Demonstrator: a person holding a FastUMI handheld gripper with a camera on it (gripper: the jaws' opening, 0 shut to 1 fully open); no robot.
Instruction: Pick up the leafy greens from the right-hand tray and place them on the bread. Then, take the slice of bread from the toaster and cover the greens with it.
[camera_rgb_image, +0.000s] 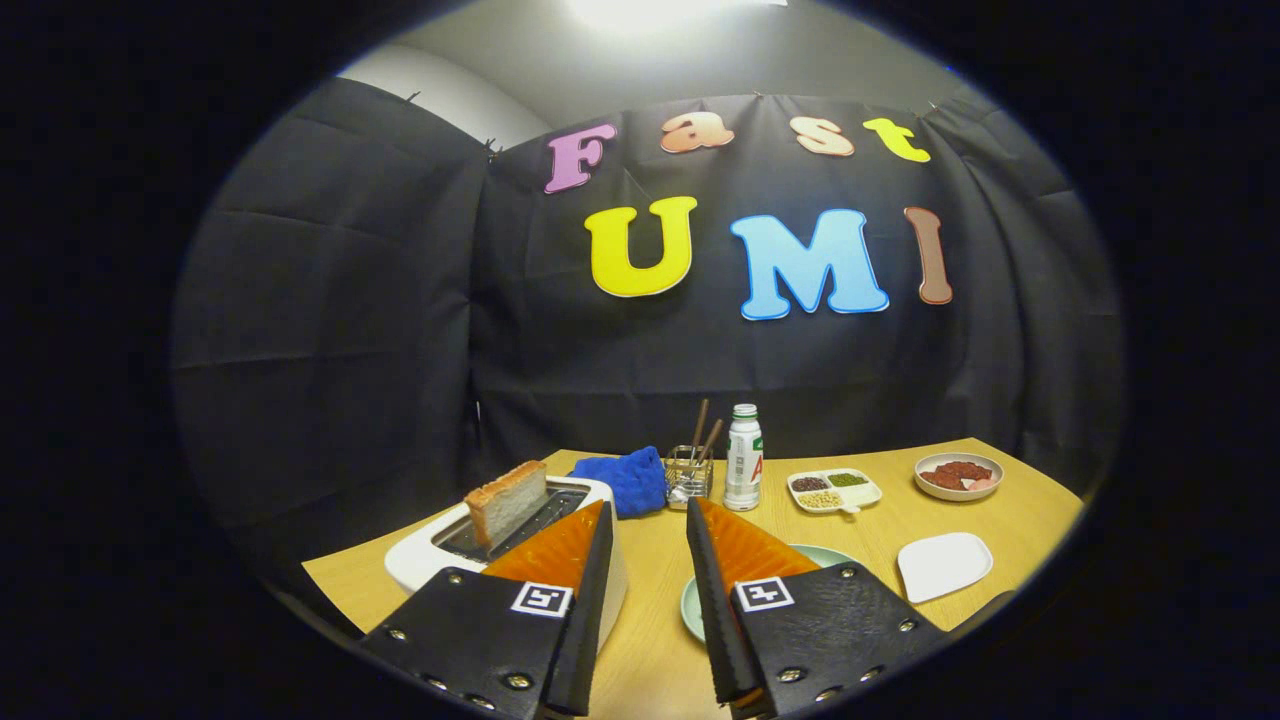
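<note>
1. Your gripper (648, 520) hangs above the wooden table (660, 640), its fingers parted with nothing between them.
2. Left of the fingers, a slice of bread (506, 501) stands upright in the white toaster (420, 556).
3. To the right, a green plate (692, 607) shows behind the right finger, and an empty white tray (944, 564) sits further right.

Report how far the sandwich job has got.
Nothing looks done yet. The bread slice still stands in the toaster. The gripper is open, its fingers holding nothing. The right finger hides most of the green plate, so greens cannot be confirmed. Both the greens and the covering slice remain.
</note>
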